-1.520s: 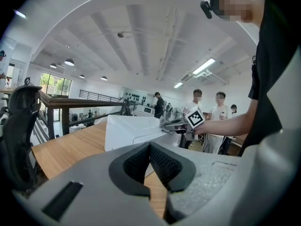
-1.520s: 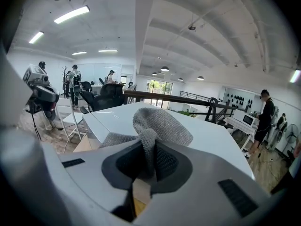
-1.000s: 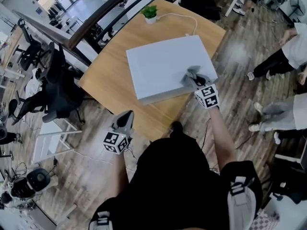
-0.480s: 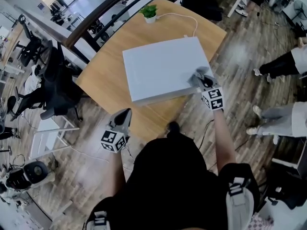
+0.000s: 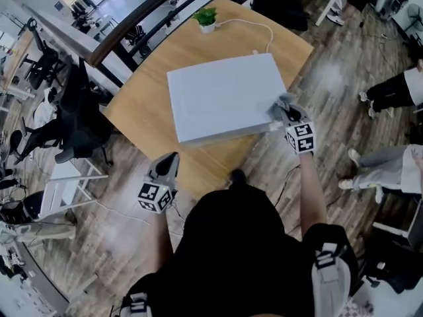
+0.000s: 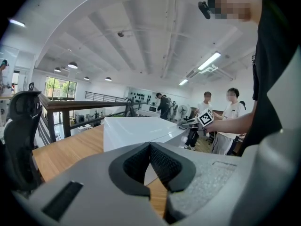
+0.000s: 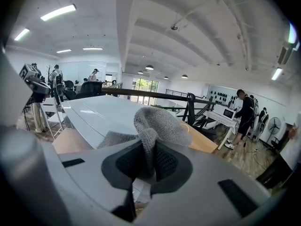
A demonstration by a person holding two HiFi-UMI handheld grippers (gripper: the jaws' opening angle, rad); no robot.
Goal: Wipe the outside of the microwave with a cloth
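Note:
The white microwave stands on a wooden table; I see its flat top from above. My right gripper is at its near right corner, shut on a grey knitted cloth that rests against the top edge there. In the right gripper view the cloth bulges up out of the right gripper, with the microwave top beyond it. My left gripper hangs shut and empty off the table's near left edge. In its own view the left gripper faces the microwave.
A small potted plant and a white cable lie at the table's far end. Black office chairs stand left of the table, behind a dark railing. People's legs are on the wooden floor at right.
My right gripper has slid the cloth a little rightward over the microwave top, to its near right corner. The left gripper has stayed low and shut.

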